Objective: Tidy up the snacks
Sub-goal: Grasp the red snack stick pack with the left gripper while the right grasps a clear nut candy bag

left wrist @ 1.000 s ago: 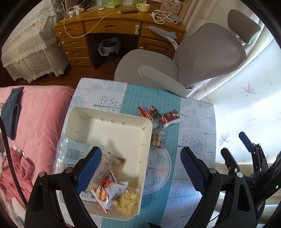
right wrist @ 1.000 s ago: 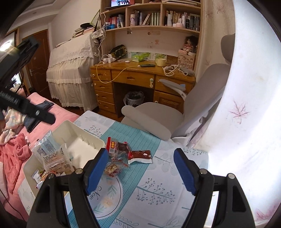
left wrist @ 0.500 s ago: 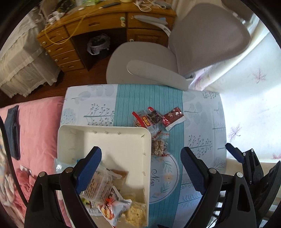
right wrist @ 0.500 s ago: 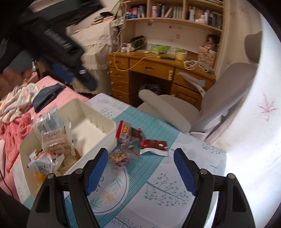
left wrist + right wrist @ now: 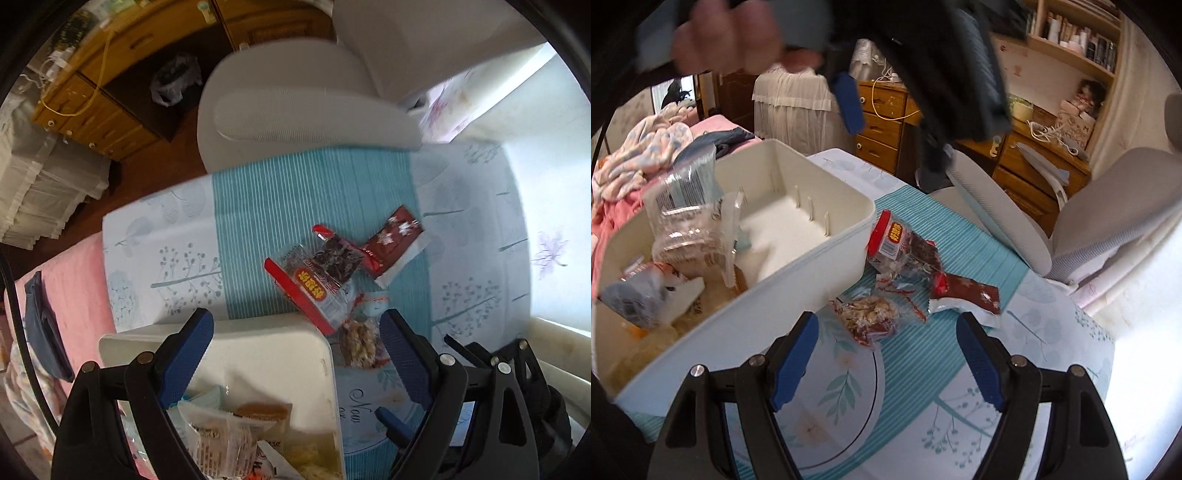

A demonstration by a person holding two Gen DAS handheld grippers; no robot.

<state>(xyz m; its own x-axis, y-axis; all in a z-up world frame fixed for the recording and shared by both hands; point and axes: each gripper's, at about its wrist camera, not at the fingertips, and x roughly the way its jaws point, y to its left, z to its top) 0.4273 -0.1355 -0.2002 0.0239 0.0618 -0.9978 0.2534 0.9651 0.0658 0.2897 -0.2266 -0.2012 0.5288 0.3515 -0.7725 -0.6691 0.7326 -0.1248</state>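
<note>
A white bin [image 5: 798, 266] [image 5: 258, 354] on the table holds several wrapped snacks at its near end. Beside it on the teal cloth lie loose packets: a clear nut pack [image 5: 871, 315] [image 5: 360, 341], a red-topped clear bag with a yellow label [image 5: 892, 236] [image 5: 314, 286], and a dark red pouch [image 5: 966, 291] [image 5: 393, 240]. My left gripper [image 5: 295, 350] points down over the bin's far corner, open and empty. My right gripper [image 5: 886, 356] hangs open just short of the nut pack, nothing between its fingers. A hand [image 5: 724, 40] with the left gripper fills the top of the right wrist view.
A grey office chair [image 5: 306, 110] [image 5: 1108, 206] stands at the table's far edge, with a wooden desk [image 5: 886, 122] and shelves behind. A pink bed with clothes [image 5: 639, 147] lies left of the bin. A white curtain [image 5: 546, 177] hangs at the right.
Both grippers have come down closer to the table. The left one shifted from over the bin toward its far corner and the loose packets. Both stayed open.
</note>
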